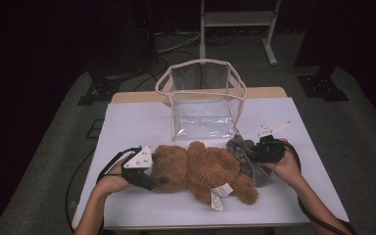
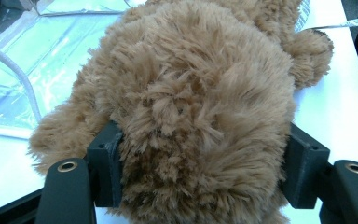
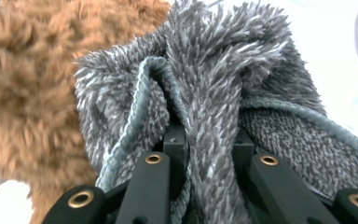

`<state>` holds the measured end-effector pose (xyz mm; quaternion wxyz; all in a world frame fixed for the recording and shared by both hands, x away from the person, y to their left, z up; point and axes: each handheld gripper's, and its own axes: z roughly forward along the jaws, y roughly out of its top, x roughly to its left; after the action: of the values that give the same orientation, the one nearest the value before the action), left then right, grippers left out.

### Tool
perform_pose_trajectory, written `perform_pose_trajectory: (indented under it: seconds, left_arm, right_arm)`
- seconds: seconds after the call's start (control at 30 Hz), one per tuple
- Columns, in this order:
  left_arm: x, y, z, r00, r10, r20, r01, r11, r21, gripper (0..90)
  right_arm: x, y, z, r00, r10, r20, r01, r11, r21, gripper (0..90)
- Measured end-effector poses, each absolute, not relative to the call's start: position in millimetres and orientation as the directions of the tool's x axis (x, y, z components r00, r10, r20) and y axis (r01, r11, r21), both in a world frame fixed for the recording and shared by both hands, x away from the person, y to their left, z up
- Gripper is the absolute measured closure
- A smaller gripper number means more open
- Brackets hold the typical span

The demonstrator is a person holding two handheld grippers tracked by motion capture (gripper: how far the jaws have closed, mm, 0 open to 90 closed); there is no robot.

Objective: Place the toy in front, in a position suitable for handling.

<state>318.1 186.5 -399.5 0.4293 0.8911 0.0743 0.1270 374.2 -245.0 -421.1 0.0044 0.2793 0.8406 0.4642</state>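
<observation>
Lying on the white bench [image 1: 127, 122], the brown teddy bear [image 1: 200, 169] has the left gripper [image 1: 149, 177] at 9 o'clock, jaws pressing its head; the right gripper [image 1: 254, 151] at 3 o'clock pinches the grey cloth [image 1: 242, 152].

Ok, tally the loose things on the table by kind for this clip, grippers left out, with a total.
Plush toys: 1, the brown teddy bear
Cloths: 1, the grey fuzzy cloth
Bags: 1, the clear bag
Total: 3
</observation>
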Motion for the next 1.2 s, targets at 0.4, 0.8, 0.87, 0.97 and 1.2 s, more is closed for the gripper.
perform_pose_trajectory:
  seconds: [0.4,0.8,0.87,0.97,1.2]
  left_arm:
    - [320.5,184.6,-399.6,0.956,0.247,0.158,0.031,-0.619,0.785,28.3]
    - [318.7,183.2,-398.3,0.954,0.247,0.172,0.021,-0.625,0.780,24.9]
    - [318.6,183.2,-397.6,0.954,0.245,0.175,0.017,-0.625,0.780,22.4]
    - [318.3,185.1,-393.0,0.953,0.242,0.182,0.009,-0.621,0.784,19.0]
    - [320.2,188.3,-396.1,0.957,0.257,0.131,0.052,-0.600,0.799,23.2]
  right_arm:
    - [356.1,-243.6,-371.2,-0.883,0.409,0.231,0.386,0.350,0.853,75.1]
    - [340.0,-160.0,-361.9,-0.955,0.264,0.135,0.258,0.512,0.819,74.9]
    - [341.2,-162.5,-369.2,-0.951,0.270,0.148,0.273,0.512,0.814,75.0]
    - [339.7,-172.6,-374.5,-0.945,0.279,0.168,0.291,0.489,0.822,75.0]
    - [334.6,-189.0,-377.9,-0.936,0.297,0.191,0.318,0.475,0.821,74.9]
